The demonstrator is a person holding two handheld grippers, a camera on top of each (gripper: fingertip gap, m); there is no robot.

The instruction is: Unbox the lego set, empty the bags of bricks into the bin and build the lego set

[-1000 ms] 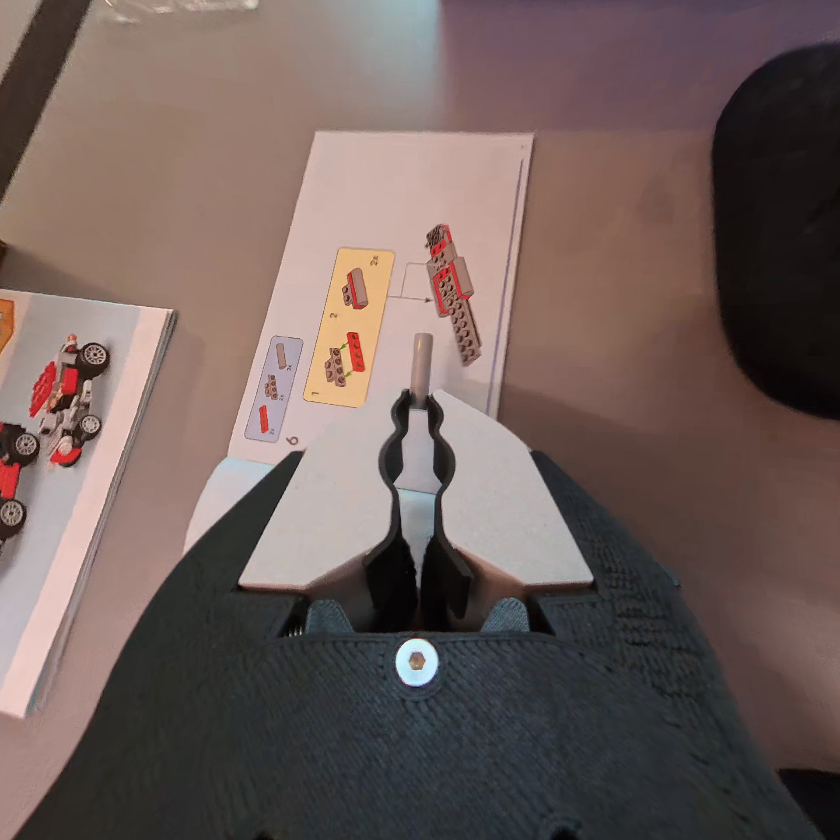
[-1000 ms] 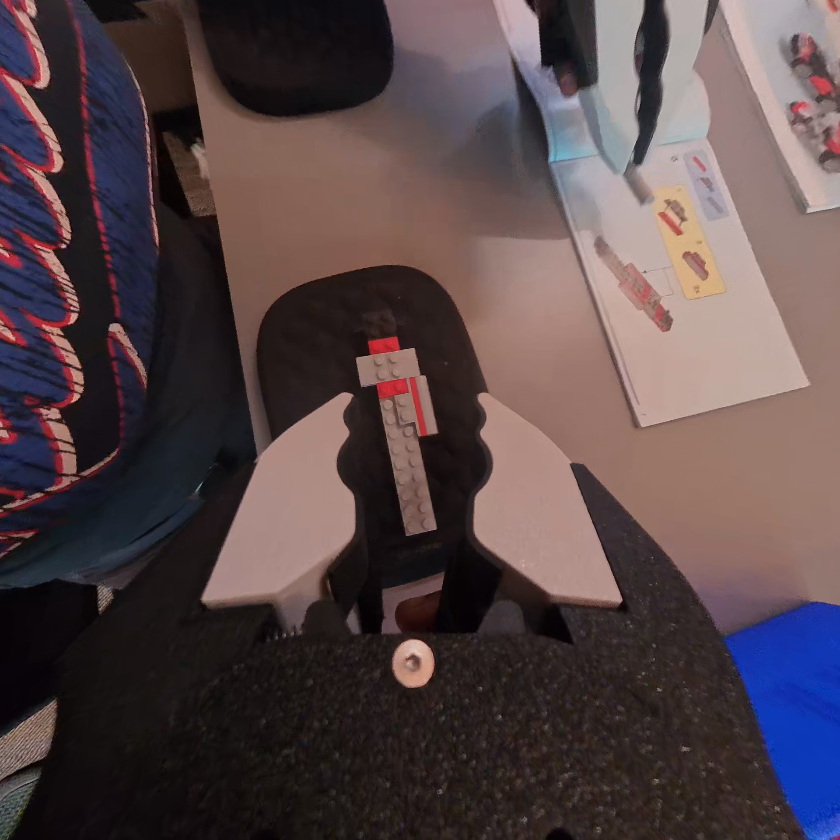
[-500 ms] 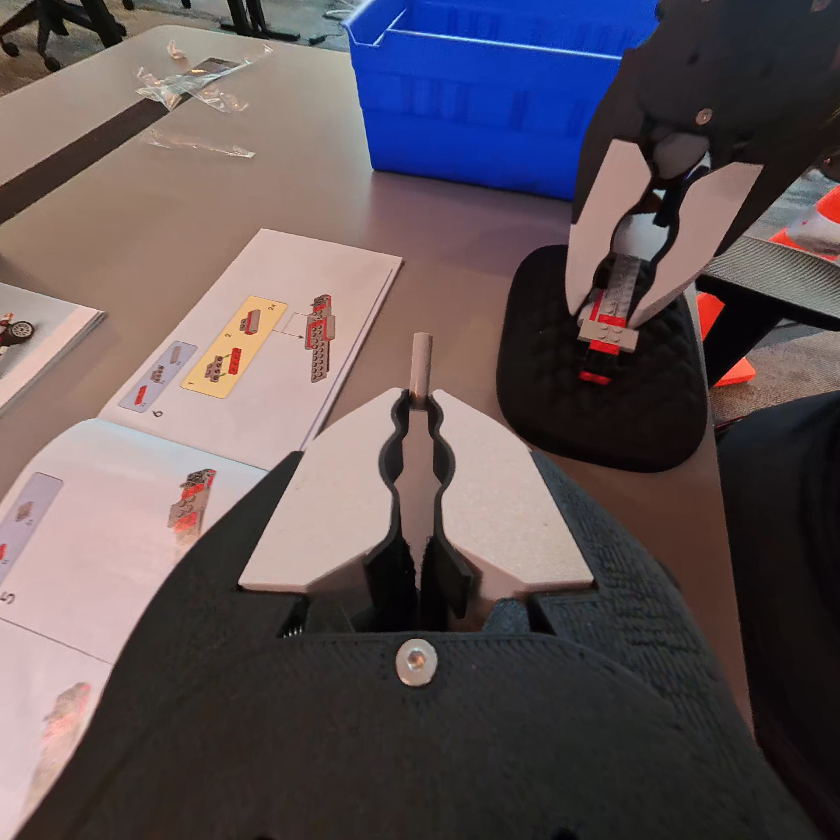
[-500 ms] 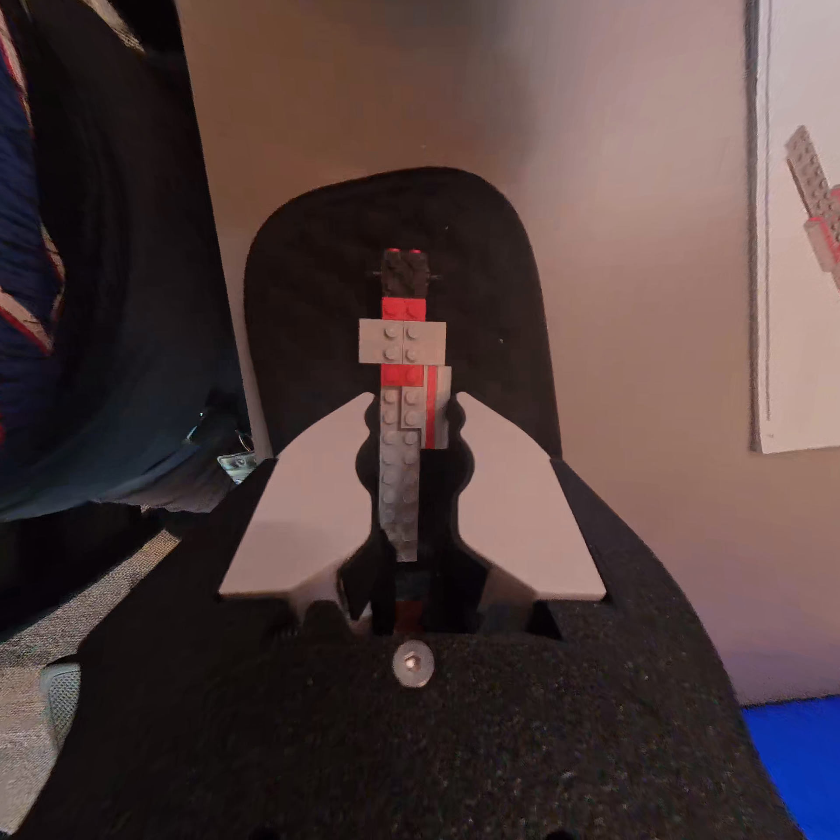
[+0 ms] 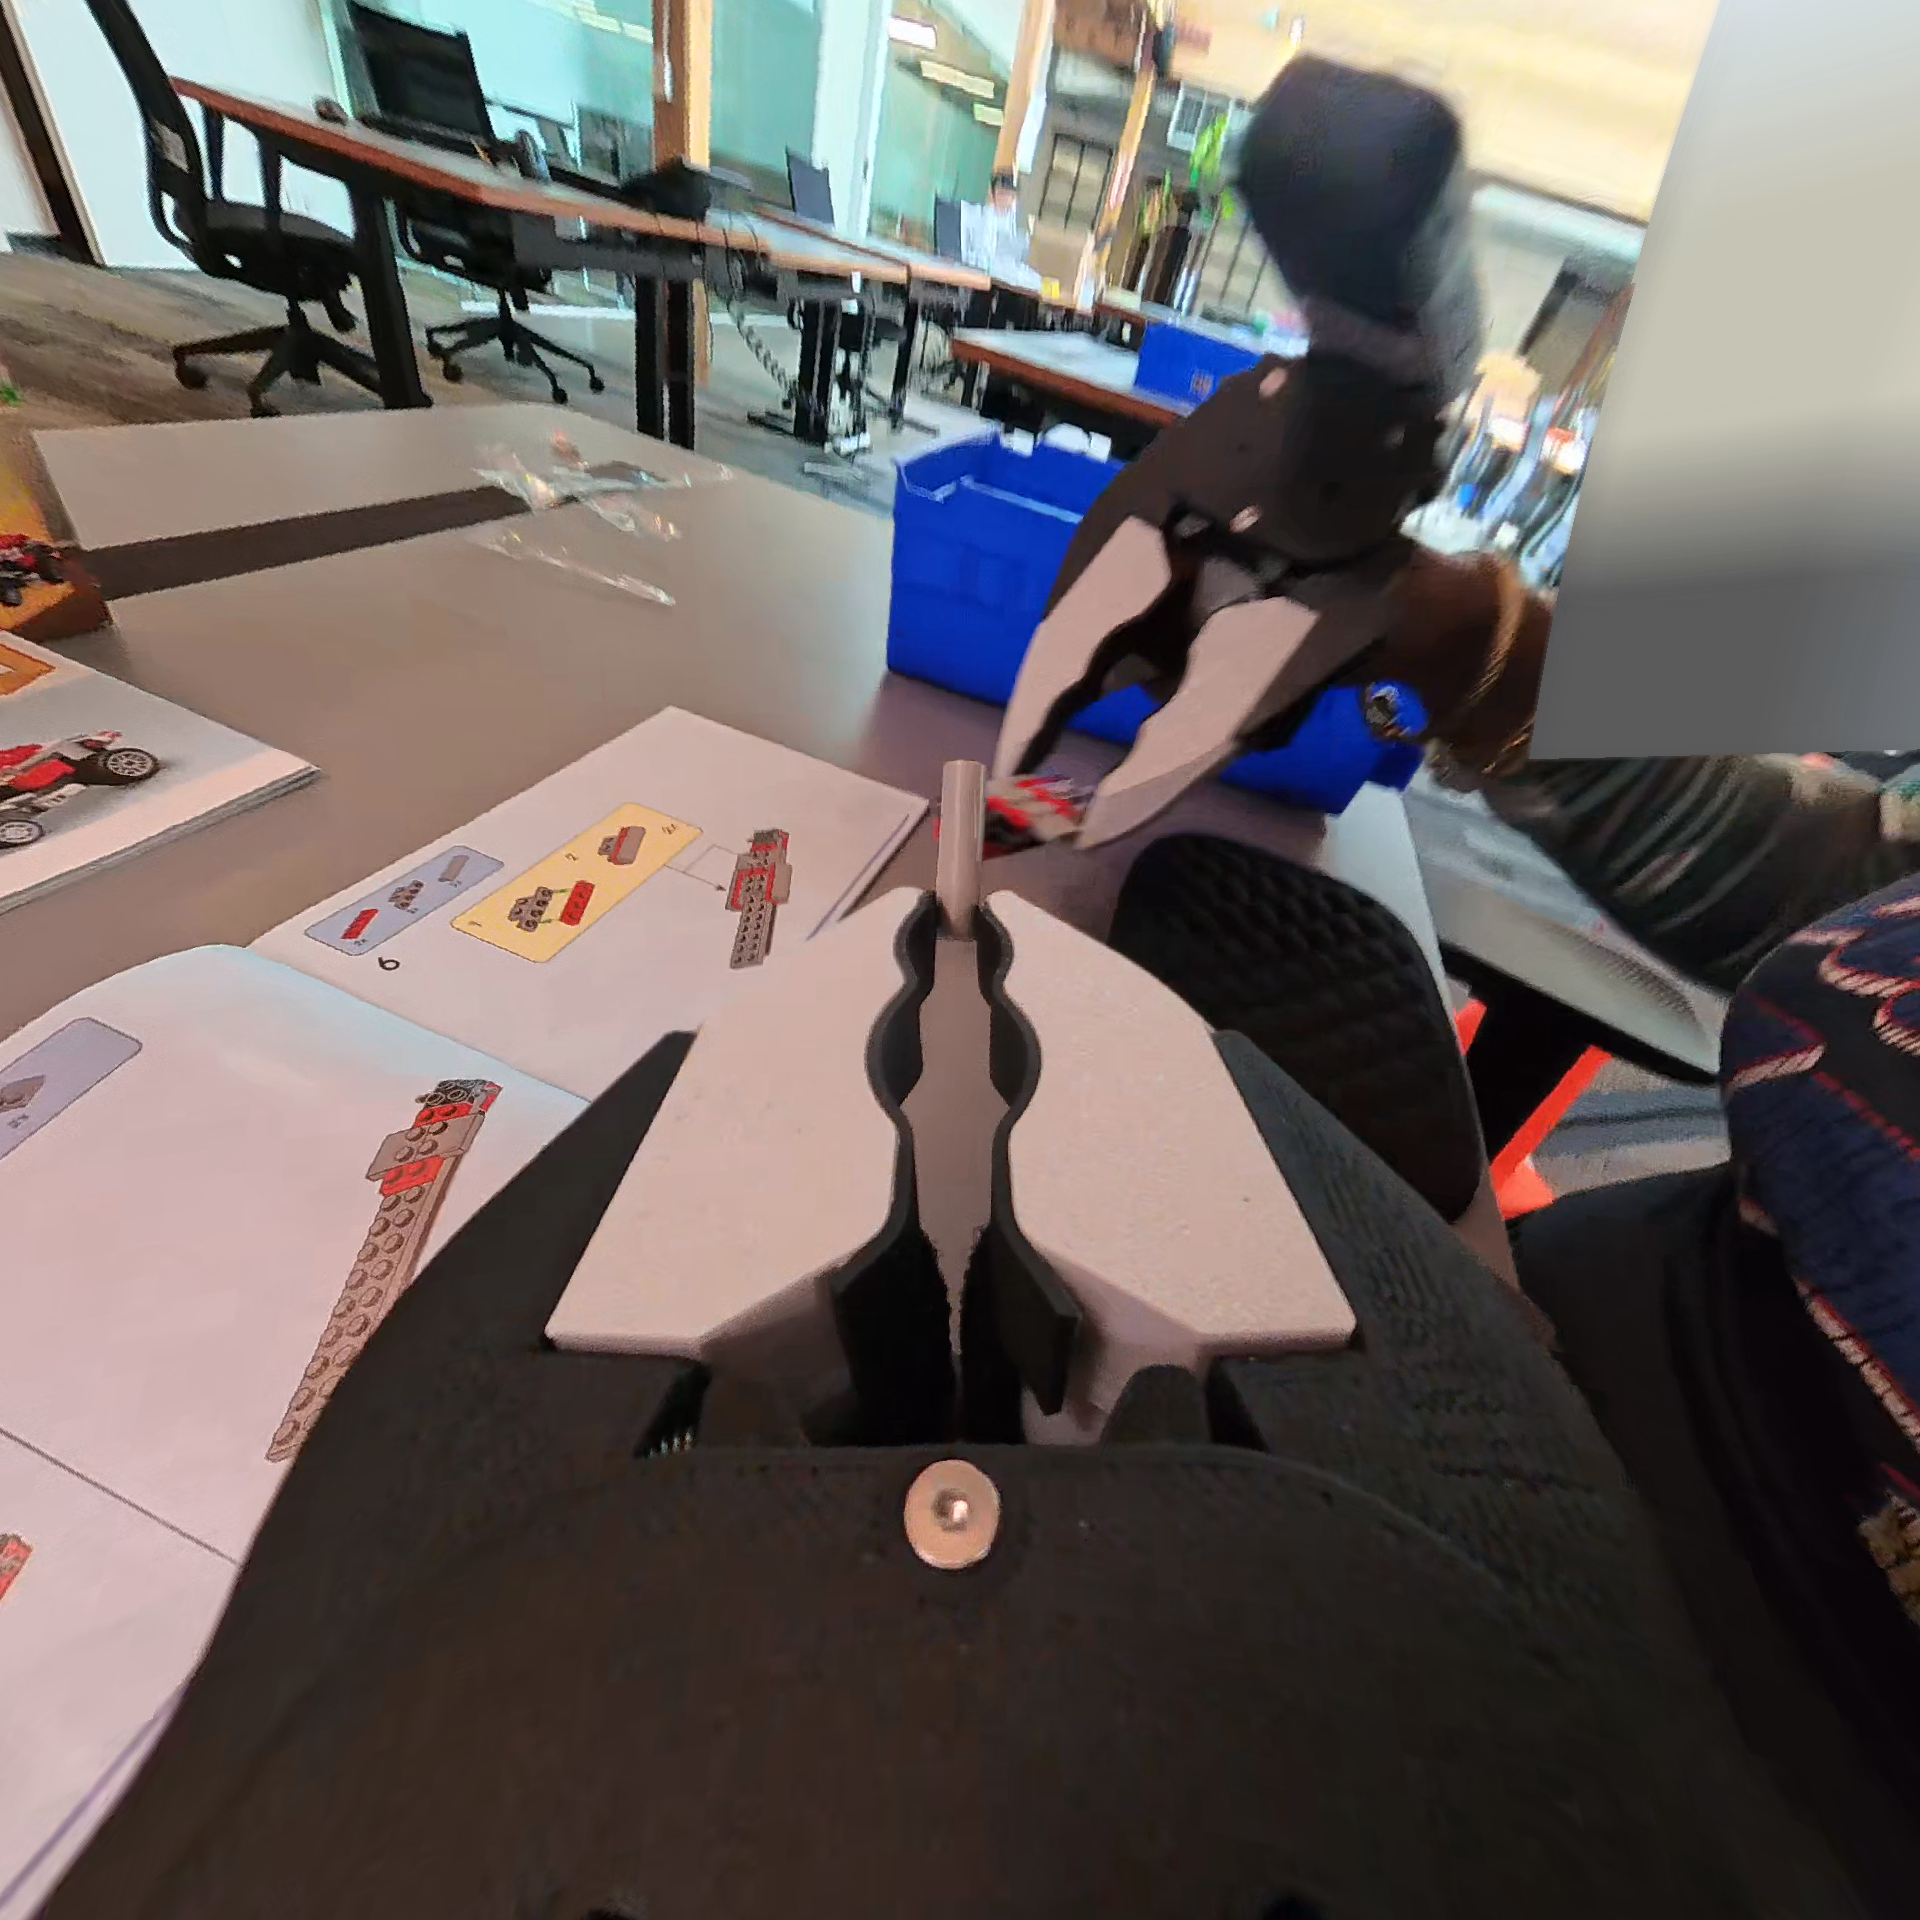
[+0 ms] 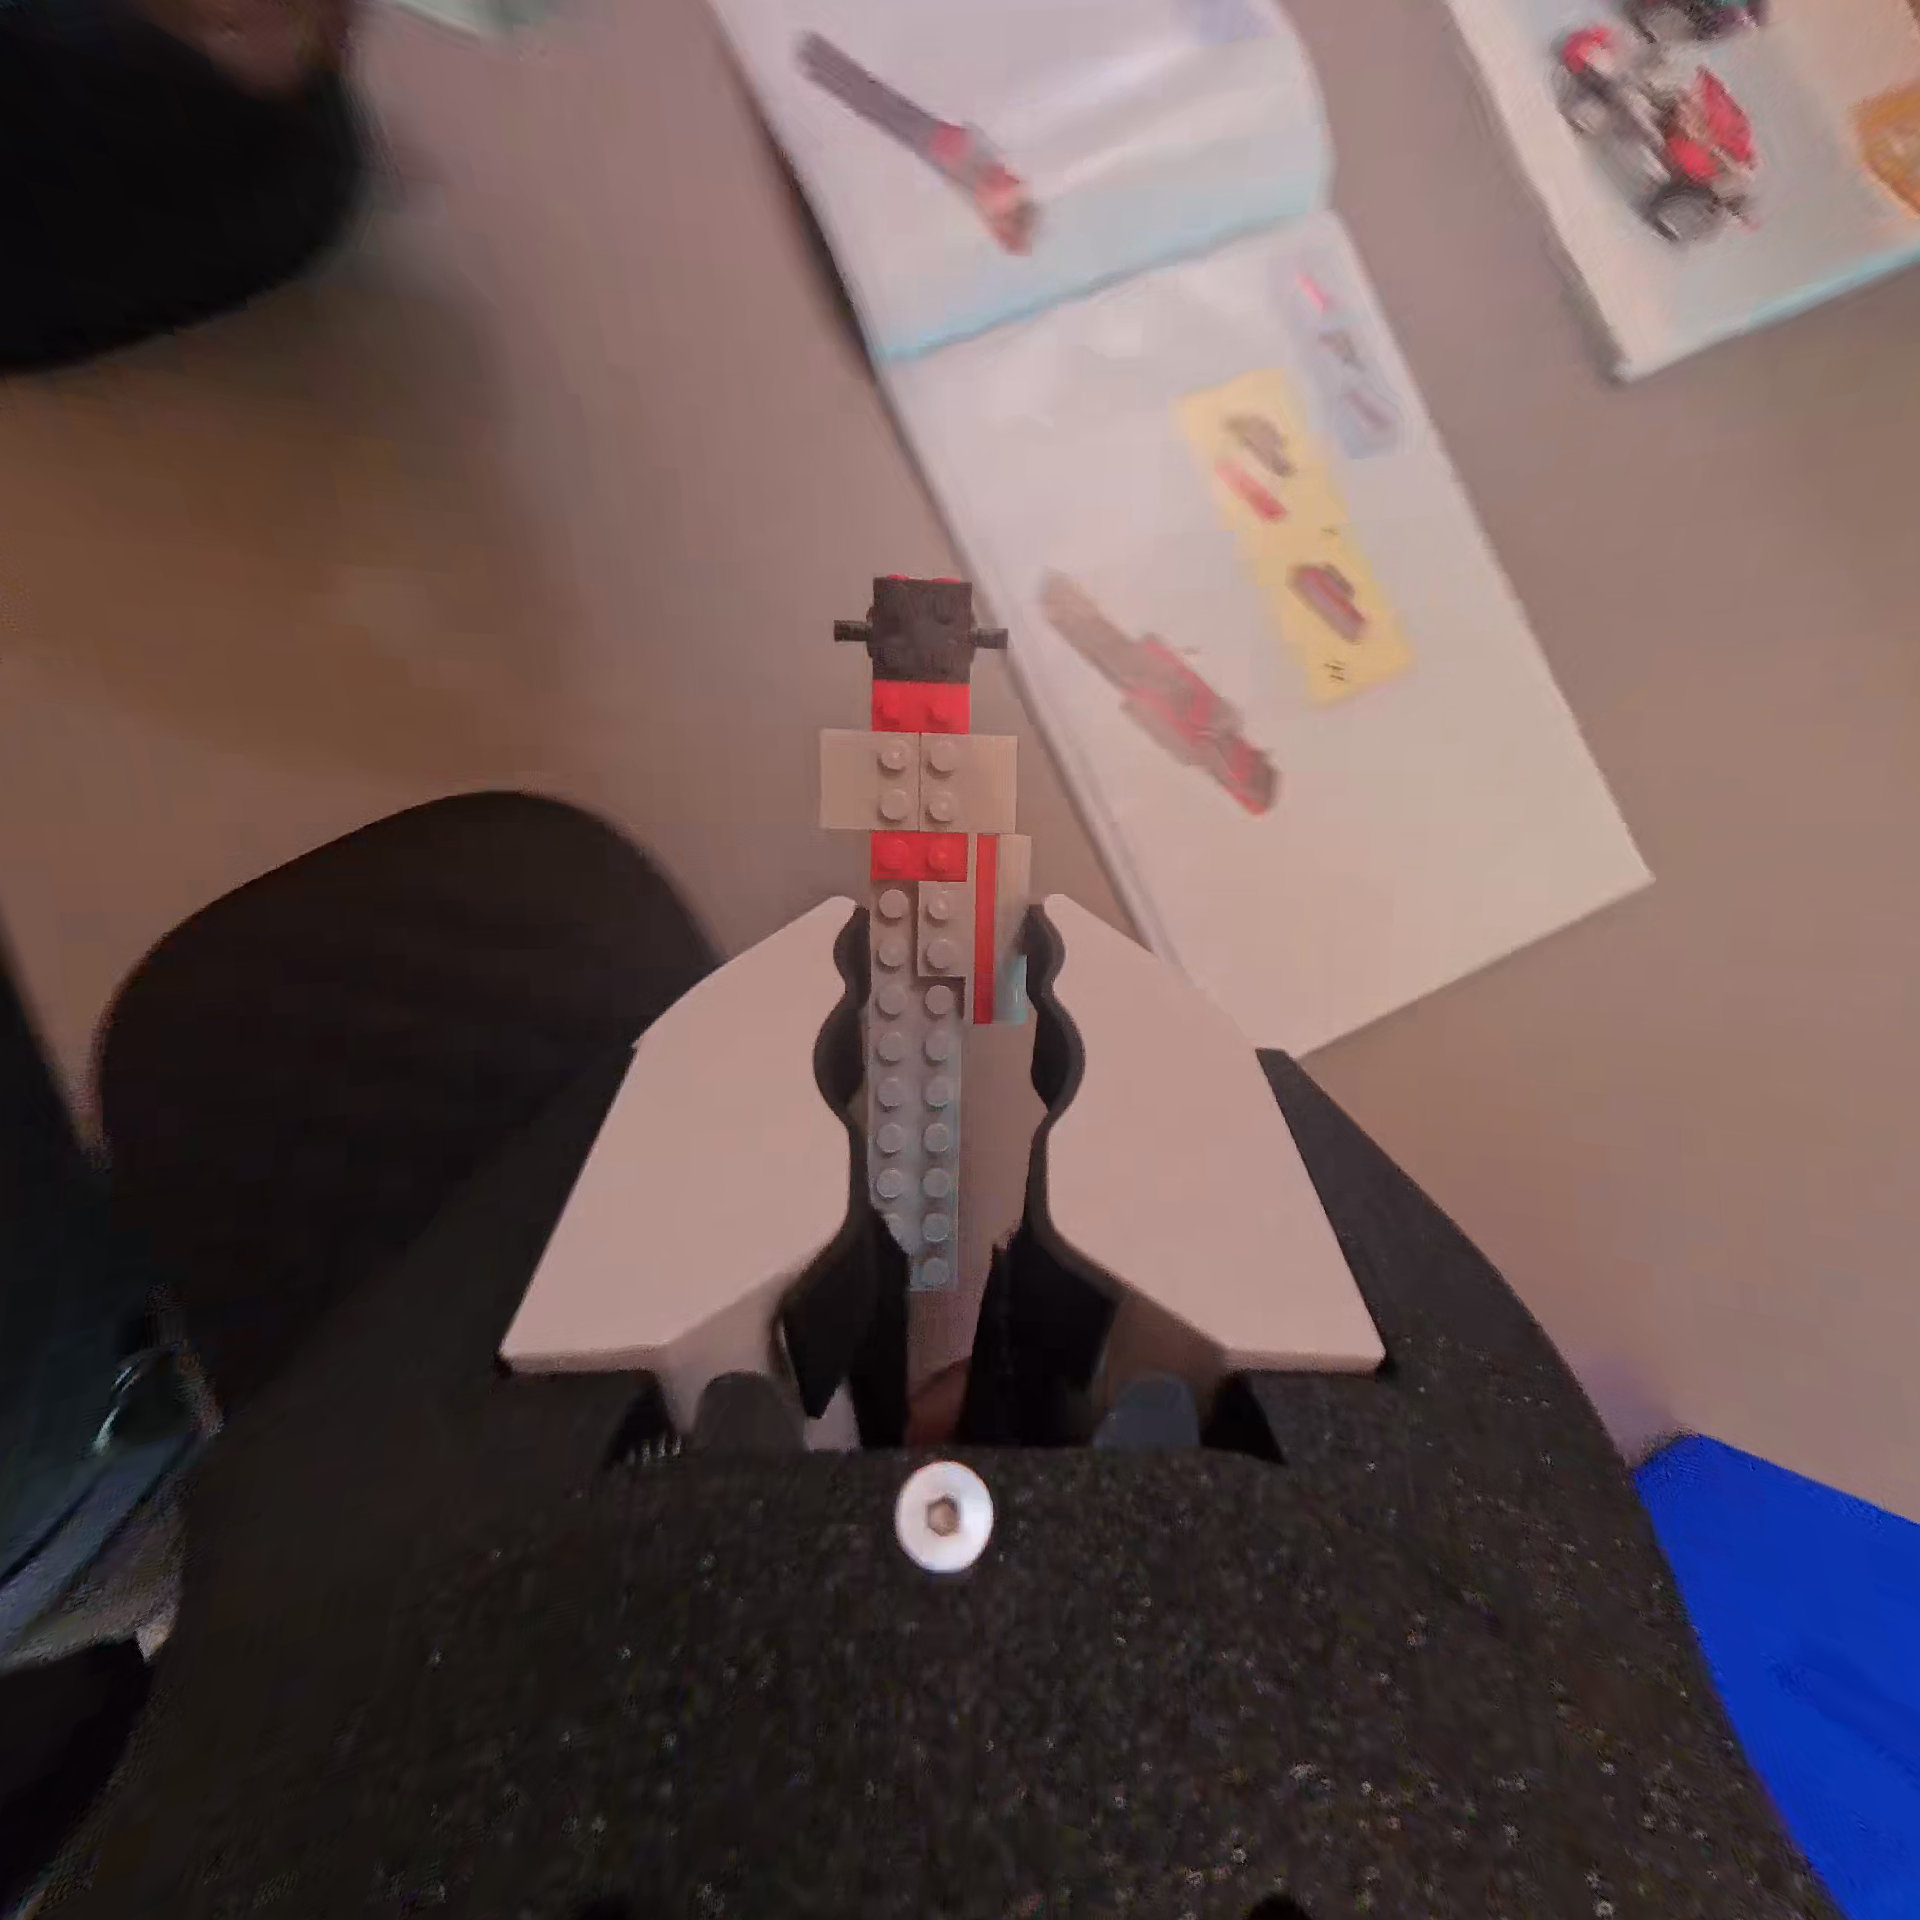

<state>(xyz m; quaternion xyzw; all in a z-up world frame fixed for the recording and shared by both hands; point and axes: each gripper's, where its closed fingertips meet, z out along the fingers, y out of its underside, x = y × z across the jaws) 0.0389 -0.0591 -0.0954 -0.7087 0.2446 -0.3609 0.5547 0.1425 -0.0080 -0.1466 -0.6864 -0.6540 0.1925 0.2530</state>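
Observation:
My left gripper (image 5: 957, 914) is shut on a thin grey lego piece (image 5: 960, 831) that sticks up past its fingertips. My right gripper (image 6: 943, 914) is shut on a long grey, red and black lego assembly (image 6: 920, 821) and holds it in the air above the table, beyond the black pad (image 6: 343, 987). In the left wrist view the right gripper (image 5: 1081, 769) hangs ahead with the assembly (image 5: 1029, 805) between its fingers, just beyond my grey piece. The open instruction booklet (image 5: 582, 894) lies on the table to the left; it also shows in the right wrist view (image 6: 1247, 644).
A blue bin (image 5: 977, 561) stands behind the right gripper; its corner shows in the right wrist view (image 6: 1808, 1621). The black pad (image 5: 1299, 997) lies at the table's right edge. A second booklet (image 5: 114, 769) and empty clear bags (image 5: 582, 499) lie farther left and back. My right fingertips sit around 12 cm from my left ones.
My right gripper closed on the lego assembly and lifted it off the black pad toward the booklet. My left gripper tilted up from the booklet to face the right gripper, still holding the grey piece.

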